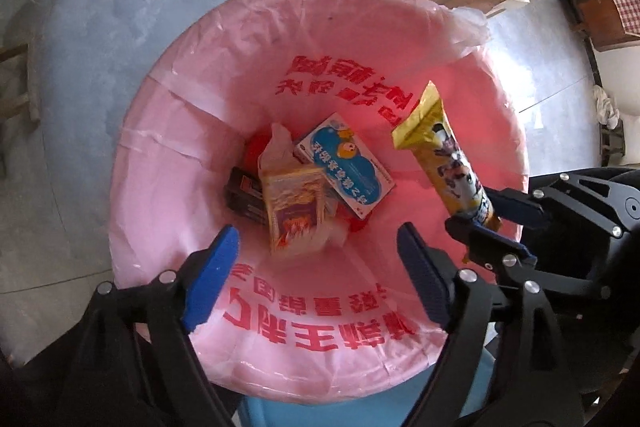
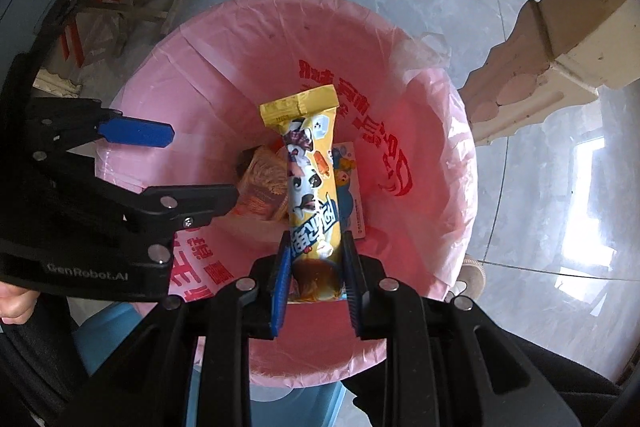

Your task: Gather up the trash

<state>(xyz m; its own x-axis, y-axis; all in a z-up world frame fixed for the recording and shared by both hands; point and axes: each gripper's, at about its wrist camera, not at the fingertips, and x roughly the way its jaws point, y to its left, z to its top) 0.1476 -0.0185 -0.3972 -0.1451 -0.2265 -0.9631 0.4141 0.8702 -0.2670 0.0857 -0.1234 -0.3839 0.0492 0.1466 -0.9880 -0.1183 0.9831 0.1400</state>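
Left gripper (image 1: pixel 316 275) hangs over the near-left side of the bin, jaws spread wide, nothing between the blue pads.

The bin (image 1: pixel 280 403) is blue, lined with a pink bag (image 1: pixel 176 163) carrying red print; the bag is folded out over the rim.

At the bottom, left to right: a dark flat pack (image 1: pixel 242 197) at the left edge, an orange-and-tan snack packet (image 1: pixel 298 213) partly over it, crumpled clear plastic (image 1: pixel 276 147) behind it, then a blue-and-white carton with a cartoon figure (image 1: pixel 344 167) leaning across the packet's upper right corner. Something red shows underneath the pile; can't tell what.

Right gripper (image 2: pixel 316 283) points down into the bin mouth, clamped on the lower end of a yellow ice-cream wrapper (image 2: pixel 310 179). The wrapper stands above the pile, not touching the other trash, crimped end farthest from the gripper.

Grey tiled floor (image 1: pixel 120 7) around the bin.
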